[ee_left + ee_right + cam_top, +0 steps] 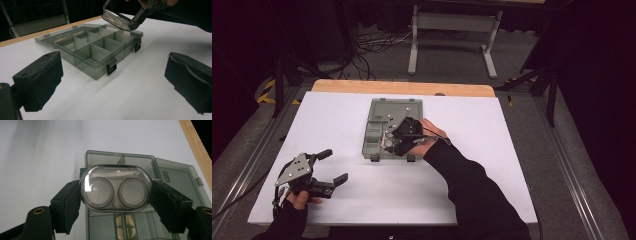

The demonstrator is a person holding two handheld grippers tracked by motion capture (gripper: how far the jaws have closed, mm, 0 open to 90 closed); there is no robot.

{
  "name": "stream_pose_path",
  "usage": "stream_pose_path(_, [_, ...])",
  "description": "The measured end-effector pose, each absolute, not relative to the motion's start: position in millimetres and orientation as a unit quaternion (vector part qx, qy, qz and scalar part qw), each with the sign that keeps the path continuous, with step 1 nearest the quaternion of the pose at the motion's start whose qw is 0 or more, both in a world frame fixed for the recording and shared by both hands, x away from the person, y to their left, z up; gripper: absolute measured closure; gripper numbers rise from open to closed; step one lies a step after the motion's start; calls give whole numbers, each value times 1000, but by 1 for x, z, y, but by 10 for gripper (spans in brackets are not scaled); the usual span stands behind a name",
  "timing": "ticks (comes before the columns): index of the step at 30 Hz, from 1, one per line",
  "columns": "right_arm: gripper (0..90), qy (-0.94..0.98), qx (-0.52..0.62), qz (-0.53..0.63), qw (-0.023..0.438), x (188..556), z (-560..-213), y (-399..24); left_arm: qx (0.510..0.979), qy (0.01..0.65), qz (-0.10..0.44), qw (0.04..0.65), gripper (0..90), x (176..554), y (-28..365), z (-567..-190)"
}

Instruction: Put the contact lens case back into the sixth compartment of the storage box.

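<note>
Clear oval contact-lens case [115,188] held above open grey compartment box [377,132].

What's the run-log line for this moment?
right tool: shut on clear oval plastic case | above open grey divided organizer box | left tool: open, empty, on white table

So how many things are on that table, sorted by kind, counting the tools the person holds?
Grey compartment box, lid open: 1
Clear oval case with two round wells, held over the box: 1
Hand-held grippers: 2, the left gripper open above the white table, the right gripper clamped on the case
Total: 4
</note>
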State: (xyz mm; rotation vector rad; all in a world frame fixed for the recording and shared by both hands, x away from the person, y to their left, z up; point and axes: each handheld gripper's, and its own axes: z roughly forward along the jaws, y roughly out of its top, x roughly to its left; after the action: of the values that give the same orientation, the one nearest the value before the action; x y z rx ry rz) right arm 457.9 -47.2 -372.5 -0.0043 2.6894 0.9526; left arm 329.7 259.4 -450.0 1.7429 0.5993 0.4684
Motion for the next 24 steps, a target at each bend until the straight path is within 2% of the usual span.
stream_pose_path(24, [263, 939, 8, 315, 139, 473, -388, -37, 746, 257, 200, 581, 26, 330, 259, -450])
